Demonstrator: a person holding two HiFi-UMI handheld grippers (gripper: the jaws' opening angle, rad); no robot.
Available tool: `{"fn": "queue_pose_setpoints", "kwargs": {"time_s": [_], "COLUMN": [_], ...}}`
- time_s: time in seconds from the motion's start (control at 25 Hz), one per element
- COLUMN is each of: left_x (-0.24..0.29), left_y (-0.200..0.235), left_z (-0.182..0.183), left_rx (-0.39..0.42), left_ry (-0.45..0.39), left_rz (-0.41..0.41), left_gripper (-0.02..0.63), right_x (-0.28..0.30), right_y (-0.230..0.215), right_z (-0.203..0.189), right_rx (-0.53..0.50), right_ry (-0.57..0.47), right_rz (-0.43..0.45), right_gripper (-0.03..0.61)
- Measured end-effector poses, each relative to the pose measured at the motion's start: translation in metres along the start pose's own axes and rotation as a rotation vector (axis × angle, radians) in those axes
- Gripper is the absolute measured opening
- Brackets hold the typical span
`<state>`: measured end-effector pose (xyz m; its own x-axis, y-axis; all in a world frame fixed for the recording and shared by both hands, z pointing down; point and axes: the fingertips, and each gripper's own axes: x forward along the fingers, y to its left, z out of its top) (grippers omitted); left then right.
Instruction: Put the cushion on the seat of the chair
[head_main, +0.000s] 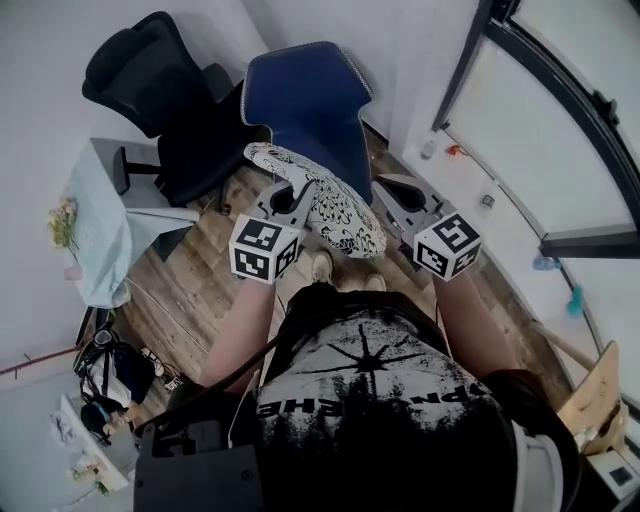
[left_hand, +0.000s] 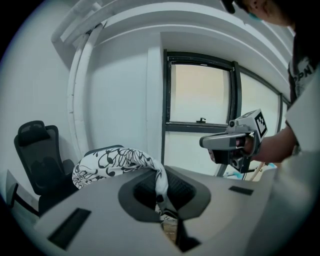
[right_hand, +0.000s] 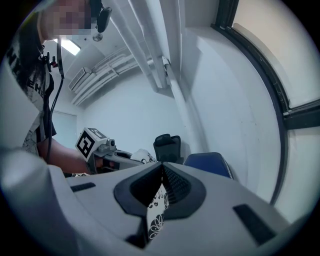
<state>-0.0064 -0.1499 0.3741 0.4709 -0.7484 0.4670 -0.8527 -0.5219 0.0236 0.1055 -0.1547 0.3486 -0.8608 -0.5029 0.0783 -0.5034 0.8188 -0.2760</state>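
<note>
Black chair (head_main: 160, 100) beside blue chair (head_main: 305, 110), perhaps touching

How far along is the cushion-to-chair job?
Done: cushion is lifted, with the left gripper and right gripper each shut on its fabric. In hand: it hangs between them by the blue chair. Left: lay it on the seat and release.

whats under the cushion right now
The cushion, gripped by left tongs and right tongs, hangs above wood floor and the person's shoes. It hides the front of the blue chair.
</note>
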Motion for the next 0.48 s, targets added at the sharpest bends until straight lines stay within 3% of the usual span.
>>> {"fn": "queue_pose_setpoints", "kwargs": {"time_s": [0.28, 0.48], "left_x": [0.043, 0.066], "left_y": [0.043, 0.043], "left_z": [-0.006, 0.005], "left_rx": [-0.014, -0.006], "left_ry": [0.014, 0.012], "left_rz": [-0.079, -0.147], "left_gripper": [0.021, 0.021], "right_x": [0.046, 0.045], "right_y": [-0.031, -0.047], "right_z": [-0.011, -0.01], "right_rx": [0.015, 0.031], "right_ry": [0.034, 0.043], "right_rz": [-0.063, -0.127], "right_gripper": [0.018, 0.018]}}
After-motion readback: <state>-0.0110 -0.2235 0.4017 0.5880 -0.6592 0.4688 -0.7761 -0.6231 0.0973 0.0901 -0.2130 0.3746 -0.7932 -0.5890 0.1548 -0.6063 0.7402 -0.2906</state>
